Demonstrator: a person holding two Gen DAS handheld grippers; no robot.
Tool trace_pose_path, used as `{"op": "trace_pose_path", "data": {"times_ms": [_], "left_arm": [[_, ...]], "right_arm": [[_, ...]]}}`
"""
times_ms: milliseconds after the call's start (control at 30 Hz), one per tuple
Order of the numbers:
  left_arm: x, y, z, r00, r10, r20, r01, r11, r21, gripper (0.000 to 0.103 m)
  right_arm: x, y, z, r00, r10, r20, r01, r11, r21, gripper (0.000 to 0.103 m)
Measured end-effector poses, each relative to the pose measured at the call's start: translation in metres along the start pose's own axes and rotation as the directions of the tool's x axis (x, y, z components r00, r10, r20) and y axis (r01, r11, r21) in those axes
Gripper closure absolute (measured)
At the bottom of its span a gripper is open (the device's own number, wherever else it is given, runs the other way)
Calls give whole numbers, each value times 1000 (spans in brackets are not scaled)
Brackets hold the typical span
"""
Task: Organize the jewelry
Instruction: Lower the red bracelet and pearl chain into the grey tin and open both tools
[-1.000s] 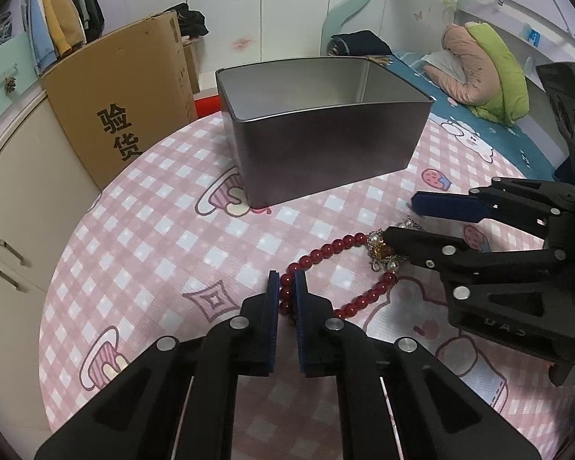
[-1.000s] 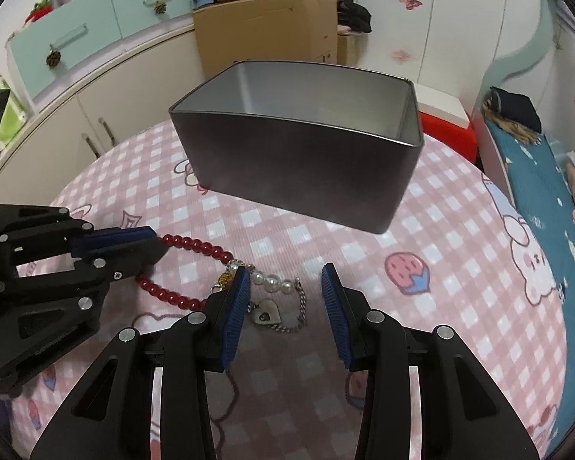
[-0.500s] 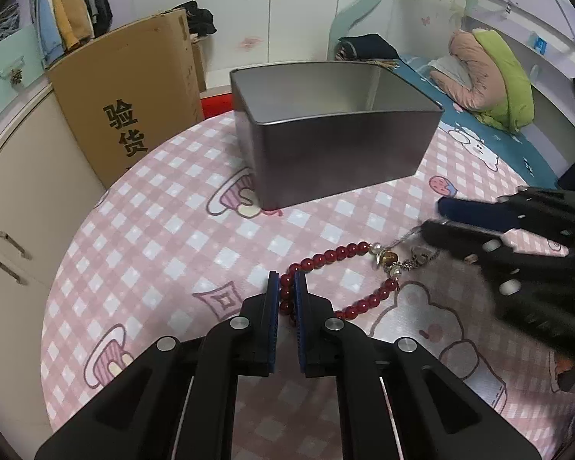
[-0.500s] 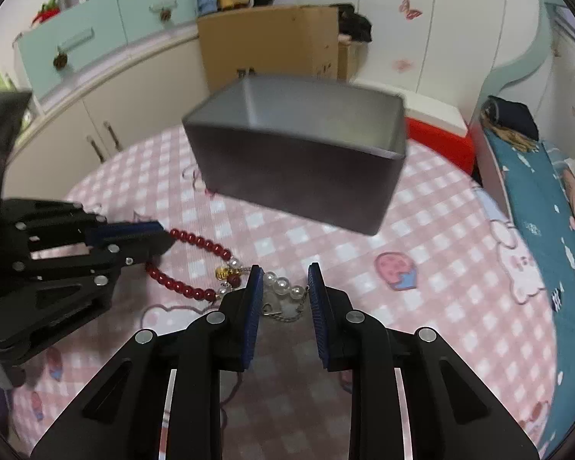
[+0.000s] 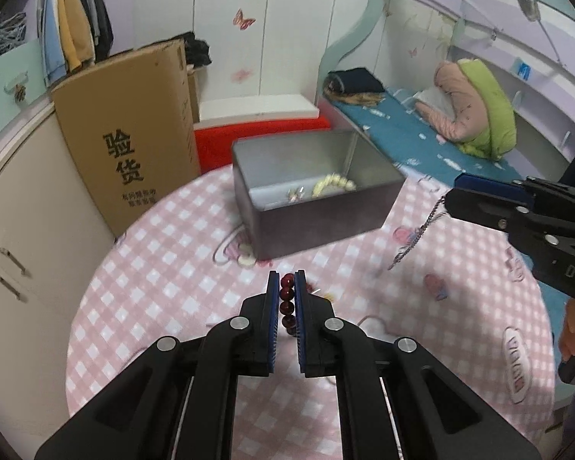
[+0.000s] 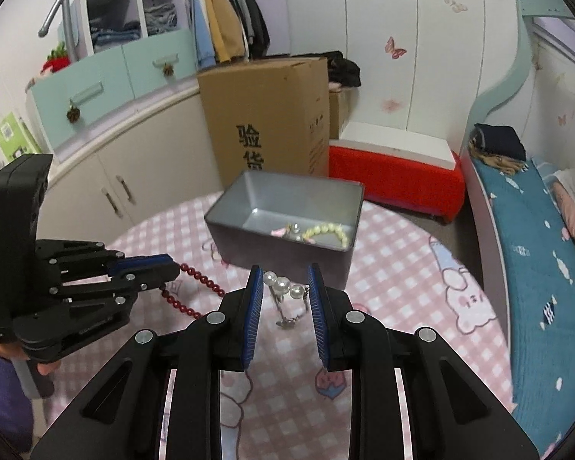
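This is a bedroom in a home, by the look of it a child's: butterfly stickers [image 6: 396, 47] dot the white wardrobe doors [image 6: 379, 38], and a bed [image 5: 414, 142] with a blue patterned sheet sits in a mint-framed alcove, with folded clothes [image 5: 354, 80] and a pink and green bundle of bedding [image 5: 475, 115] on it. Jackets and shirts hang on a rail [image 6: 226, 19] above mint drawers [image 6: 107, 80] and cream cupboards [image 6: 142, 176]. A round tabletop [image 5: 153, 287] with a pink checked cartoon cloth stands in the middle, a large cardboard box [image 6: 264, 115] behind it.
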State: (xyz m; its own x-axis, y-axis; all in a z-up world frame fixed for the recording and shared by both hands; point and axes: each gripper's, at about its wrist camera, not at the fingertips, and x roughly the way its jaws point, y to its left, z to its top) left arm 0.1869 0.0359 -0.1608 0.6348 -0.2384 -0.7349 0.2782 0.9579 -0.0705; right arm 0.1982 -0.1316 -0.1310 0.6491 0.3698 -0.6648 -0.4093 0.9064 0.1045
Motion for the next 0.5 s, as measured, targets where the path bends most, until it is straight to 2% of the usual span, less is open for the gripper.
{"op": "trace_pose_path", "data": {"times_ms": [400, 500], "left_arm": [[-42, -11, 53, 989, -72, 128, 69, 997, 26, 97], [-50, -15, 70, 984, -65, 163, 59, 997, 44, 97]], "right_arm": [[-24, -7, 42, 996, -7, 86, 6, 1000, 9, 78], [-23, -10, 52, 995, -2, 96, 0, 1000, 18, 78]]}}
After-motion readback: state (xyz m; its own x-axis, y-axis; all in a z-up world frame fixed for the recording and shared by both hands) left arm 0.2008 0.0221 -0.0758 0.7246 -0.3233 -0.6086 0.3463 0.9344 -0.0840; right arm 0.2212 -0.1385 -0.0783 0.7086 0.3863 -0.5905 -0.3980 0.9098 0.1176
